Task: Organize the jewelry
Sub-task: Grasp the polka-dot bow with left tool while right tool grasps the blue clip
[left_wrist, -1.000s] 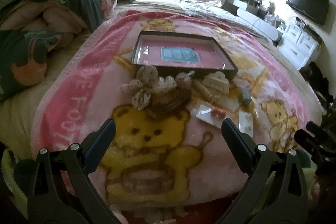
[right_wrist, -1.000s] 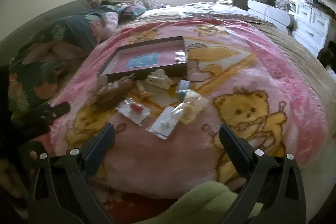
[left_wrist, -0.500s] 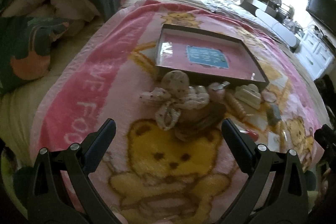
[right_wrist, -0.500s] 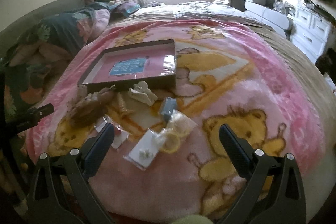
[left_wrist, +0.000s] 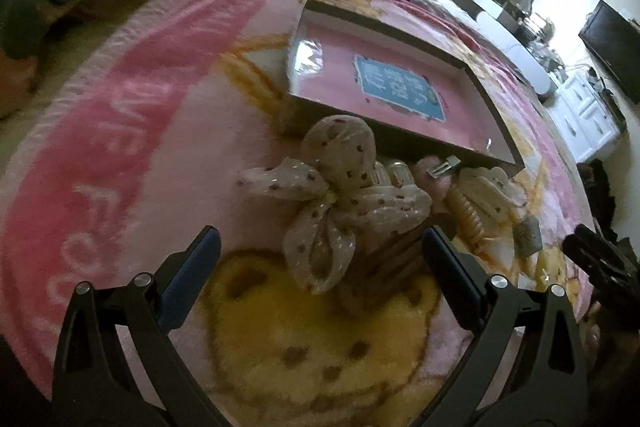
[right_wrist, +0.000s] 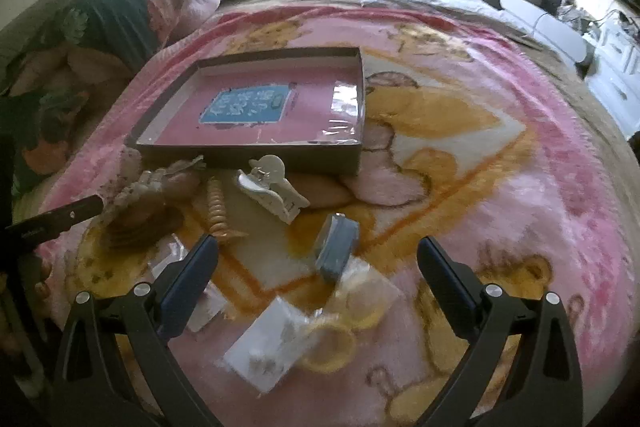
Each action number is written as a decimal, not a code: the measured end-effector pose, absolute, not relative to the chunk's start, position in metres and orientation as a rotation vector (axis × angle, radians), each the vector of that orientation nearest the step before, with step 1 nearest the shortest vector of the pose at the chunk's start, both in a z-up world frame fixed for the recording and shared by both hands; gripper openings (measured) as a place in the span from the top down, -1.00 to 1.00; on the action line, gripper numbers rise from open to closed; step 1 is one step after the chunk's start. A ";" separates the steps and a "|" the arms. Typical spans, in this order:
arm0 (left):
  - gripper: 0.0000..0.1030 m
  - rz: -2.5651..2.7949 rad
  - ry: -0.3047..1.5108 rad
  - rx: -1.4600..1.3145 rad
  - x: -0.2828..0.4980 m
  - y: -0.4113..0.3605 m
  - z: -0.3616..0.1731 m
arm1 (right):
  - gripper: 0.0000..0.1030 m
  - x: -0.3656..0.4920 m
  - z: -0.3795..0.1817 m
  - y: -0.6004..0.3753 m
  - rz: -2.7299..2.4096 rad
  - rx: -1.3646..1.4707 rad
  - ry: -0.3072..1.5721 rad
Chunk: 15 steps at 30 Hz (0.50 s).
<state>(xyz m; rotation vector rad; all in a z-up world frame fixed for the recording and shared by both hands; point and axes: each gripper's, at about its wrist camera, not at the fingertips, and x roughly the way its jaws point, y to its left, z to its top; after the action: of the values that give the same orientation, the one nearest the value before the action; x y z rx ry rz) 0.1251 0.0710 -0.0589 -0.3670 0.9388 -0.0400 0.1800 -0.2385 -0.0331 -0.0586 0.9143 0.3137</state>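
Note:
A shallow dark box with a pink floor (left_wrist: 400, 87) (right_wrist: 264, 107) lies on the pink bear blanket. In front of it lie hair pieces: a beige dotted fabric bow (left_wrist: 336, 199) on a brown clip (left_wrist: 384, 267), a white claw clip (right_wrist: 272, 187) (left_wrist: 486, 187), a gold spiral clip (right_wrist: 218, 211), a blue clip (right_wrist: 336, 247), and small plastic bags with yellow rings (right_wrist: 340, 327). My left gripper (left_wrist: 320, 259) is open, its fingers on either side of the bow. My right gripper (right_wrist: 316, 267) is open just above the blue clip and bags.
A rumpled quilt and pillows (right_wrist: 100, 27) lie at the left of the bed. White drawers (left_wrist: 592, 119) and a wall TV (left_wrist: 612, 43) stand at the right. The left gripper's finger (right_wrist: 52, 223) shows at the left edge of the right wrist view.
Both grippers have moved forward and down toward the items. The bow now sits between the left fingers; the blue clip and bags sit between the right fingers. Both remain open.

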 end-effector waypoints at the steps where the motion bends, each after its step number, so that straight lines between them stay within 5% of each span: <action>1: -0.83 -0.047 0.937 -0.366 0.129 0.071 -0.061 | -0.89 0.186 -0.038 -0.239 0.313 -0.057 0.931; 2: -0.83 -0.047 0.942 -0.350 0.134 0.068 -0.064 | -0.86 0.190 -0.042 -0.239 0.311 -0.053 0.944; 4: -0.82 -0.046 0.956 -0.336 0.140 0.066 -0.070 | -0.48 0.201 -0.052 -0.239 0.318 -0.043 0.991; 8: -0.52 -0.059 0.975 -0.301 0.149 0.061 -0.079 | -0.21 0.213 -0.068 -0.241 0.338 -0.016 1.049; 13: 0.13 -0.085 0.943 -0.252 0.147 0.059 -0.078 | 0.23 0.223 -0.083 -0.235 0.352 -0.020 1.092; 15: 0.47 -0.087 0.934 -0.247 0.145 0.062 -0.076 | 0.25 0.224 -0.084 -0.236 0.352 -0.019 1.084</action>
<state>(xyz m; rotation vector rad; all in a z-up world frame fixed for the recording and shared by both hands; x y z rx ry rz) 0.1448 0.0618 -0.0756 -0.2469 0.9343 -0.0869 0.2244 -0.2357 -0.0845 -0.0190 1.0836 0.3516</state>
